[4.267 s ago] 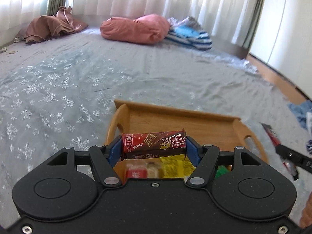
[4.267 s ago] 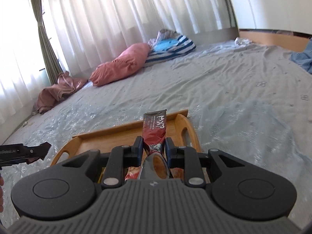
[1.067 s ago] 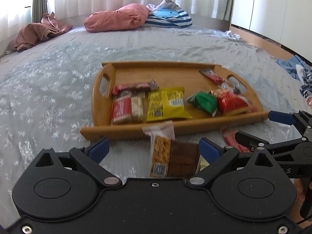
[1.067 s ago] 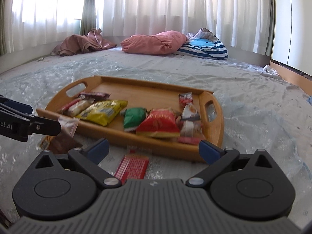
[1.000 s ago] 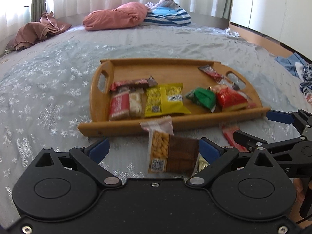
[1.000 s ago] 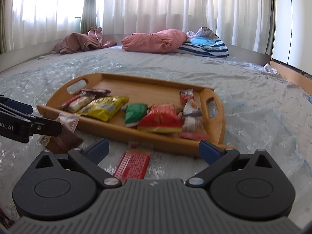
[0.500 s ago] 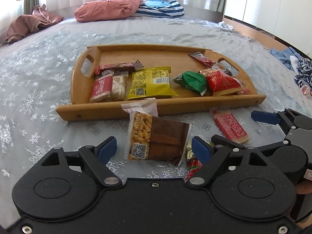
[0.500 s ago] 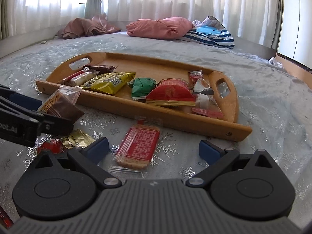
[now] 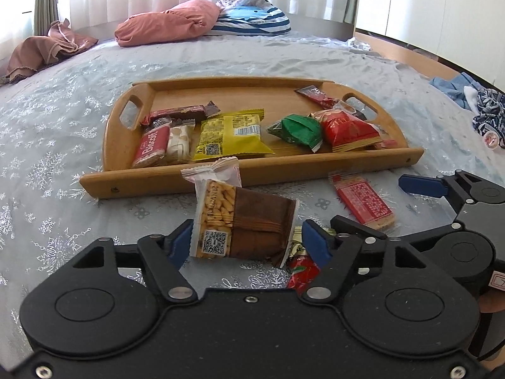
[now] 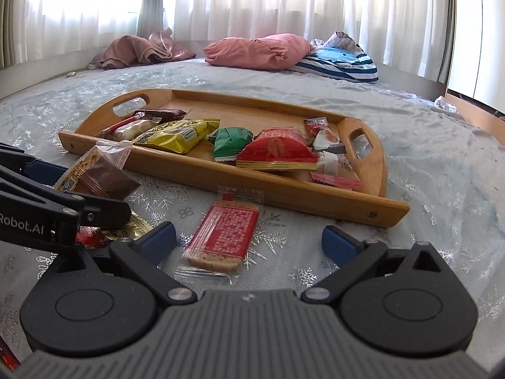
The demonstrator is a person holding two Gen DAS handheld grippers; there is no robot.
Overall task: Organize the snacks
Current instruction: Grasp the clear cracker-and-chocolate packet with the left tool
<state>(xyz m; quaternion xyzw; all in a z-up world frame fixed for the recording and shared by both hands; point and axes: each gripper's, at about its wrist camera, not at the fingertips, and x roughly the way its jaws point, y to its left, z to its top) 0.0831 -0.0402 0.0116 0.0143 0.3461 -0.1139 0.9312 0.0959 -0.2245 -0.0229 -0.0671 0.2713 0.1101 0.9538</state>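
A wooden tray [image 9: 252,175] [image 10: 315,189] lies on the bed and holds several snack packs. A brown peanut snack pack [image 9: 243,221] [image 10: 94,173] lies in front of it, between the fingers of my left gripper [image 9: 249,241]. The left fingers are close around the pack; the left finger touches it, the right one stands a little off. My right gripper [image 10: 249,241] is open and empty, straddling a red wafer pack [image 10: 225,230] [image 9: 363,202] on the sheet. A small red and gold candy pack [image 9: 300,265] lies under the left gripper's right finger.
The bed has a pale snowflake sheet [image 9: 47,189]. A pink pillow [image 9: 170,22], a striped blue pillow [image 9: 252,19] and a brown cloth [image 9: 47,47] lie at the far side. Blue clothes [image 9: 473,94] lie at the right edge.
Both grippers have pulled back from the tray and come down to the loose snacks. The left fingers have narrowed around the peanut pack. The right gripper has stayed wide open.
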